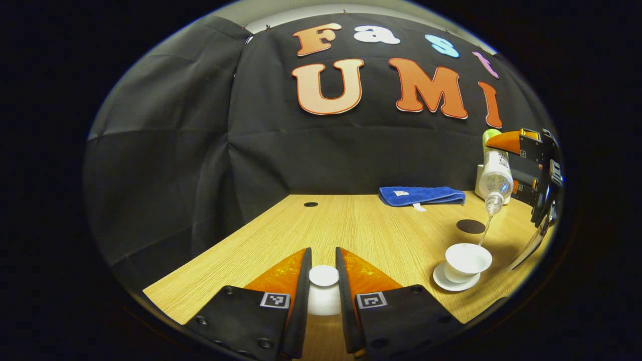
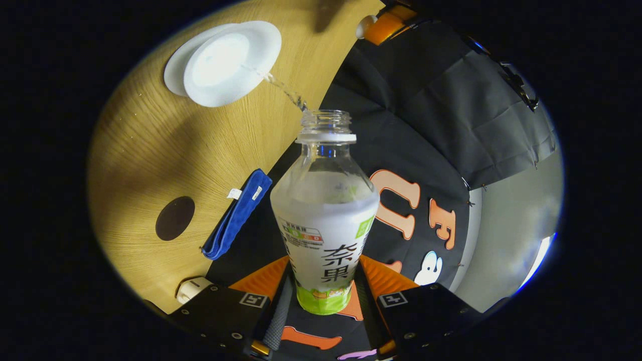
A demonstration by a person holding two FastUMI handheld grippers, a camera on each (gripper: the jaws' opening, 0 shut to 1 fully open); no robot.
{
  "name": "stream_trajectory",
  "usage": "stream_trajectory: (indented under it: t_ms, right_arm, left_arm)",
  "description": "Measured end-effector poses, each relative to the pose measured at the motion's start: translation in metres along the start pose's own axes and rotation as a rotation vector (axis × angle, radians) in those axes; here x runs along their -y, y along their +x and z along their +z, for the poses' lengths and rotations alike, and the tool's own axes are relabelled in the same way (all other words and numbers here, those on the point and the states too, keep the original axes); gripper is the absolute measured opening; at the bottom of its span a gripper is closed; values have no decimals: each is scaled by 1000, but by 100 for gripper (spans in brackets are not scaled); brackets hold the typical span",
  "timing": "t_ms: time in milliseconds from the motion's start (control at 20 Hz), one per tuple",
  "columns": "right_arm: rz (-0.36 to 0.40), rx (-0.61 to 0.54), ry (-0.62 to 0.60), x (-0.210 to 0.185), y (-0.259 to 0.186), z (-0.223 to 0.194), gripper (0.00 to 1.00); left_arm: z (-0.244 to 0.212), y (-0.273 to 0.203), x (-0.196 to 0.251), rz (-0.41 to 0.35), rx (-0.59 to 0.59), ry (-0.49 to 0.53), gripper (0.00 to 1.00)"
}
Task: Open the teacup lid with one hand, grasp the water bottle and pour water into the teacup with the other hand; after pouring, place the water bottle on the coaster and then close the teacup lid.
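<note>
Right gripper (image 2: 323, 296) is clamped on the bottle (image 2: 325, 220), both fingers pressing its lower body. Bottle is tipped mouth-down, cap off, and a thin stream runs from the mouth into the cup (image 2: 228, 62). In the left gripper view the same bottle (image 1: 495, 179) hangs inverted above and just right of the cup (image 1: 467, 260), stream landing near the cup's far rim.

Cup sits on its saucer (image 1: 444, 282) on the desk (image 1: 351, 225), lid off, near the desk's front right edge.

Left gripper (image 1: 323, 273) is pinching the lid (image 1: 323, 286) by its knob, fingers close on either side. Lid is well left of the cup; can't tell whether it's touching the desk or just above it.

Coaster (image 1: 470, 226), a dark round one, lies flat on the desk just behind the cup, with nothing on it. In the right gripper view the coaster (image 2: 175, 217) lies near the blue towel (image 2: 235, 215).

Towel (image 1: 421, 195) is folded along the back of the desk, against the wall. A white object (image 1: 479, 183) stands at the back right behind the bottle; too hidden to identify.
</note>
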State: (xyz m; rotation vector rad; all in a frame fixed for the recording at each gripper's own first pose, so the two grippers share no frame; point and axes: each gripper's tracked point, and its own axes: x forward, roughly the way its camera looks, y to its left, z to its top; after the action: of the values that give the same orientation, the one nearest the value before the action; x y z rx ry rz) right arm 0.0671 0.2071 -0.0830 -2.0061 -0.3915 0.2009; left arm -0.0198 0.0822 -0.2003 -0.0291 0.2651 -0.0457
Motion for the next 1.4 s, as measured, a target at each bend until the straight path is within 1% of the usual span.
stream_trajectory:
  t_ms: [300,350,400,450,750,800,850,1000,1050,1200,1300,1400]
  right_arm:
    - [-8,26,-41,-2,-3,7,65]
    - [-4,32,-43,-3,-4,7,65]
    - [0,38,-43,-3,-5,9,65]
    - [-2,39,-41,-2,-4,9,65]
    - [37,41,50,-12,-11,20,65]
    - [45,42,69,-15,-13,26,66]
    - [54,42,93,-20,-14,30,65]
    - [106,49,218,-39,-14,39,66]
    - [133,45,284,-46,-17,40,66]
    - [249,29,549,-67,-20,46,66]
    - [284,16,686,-74,-23,50,66]
    - [298,5,796,-76,-24,47,66]
  left_arm:
    - [1,0,3,-4,3,7,34]
    - [1,-1,3,-3,2,7,31]
    - [1,-1,4,-5,3,6,34]
    - [1,-1,4,-5,3,6,34]
    - [6,-1,15,-23,15,6,34]
    - [7,0,15,-25,16,0,37]
    - [7,0,15,-23,17,1,34]
    - [14,-1,19,-28,30,1,34]
    - [17,-2,21,-31,36,1,34]
    - [24,-2,30,-49,48,0,34]
    - [27,0,36,-60,52,1,34]
    - [31,0,44,-69,57,-1,34]
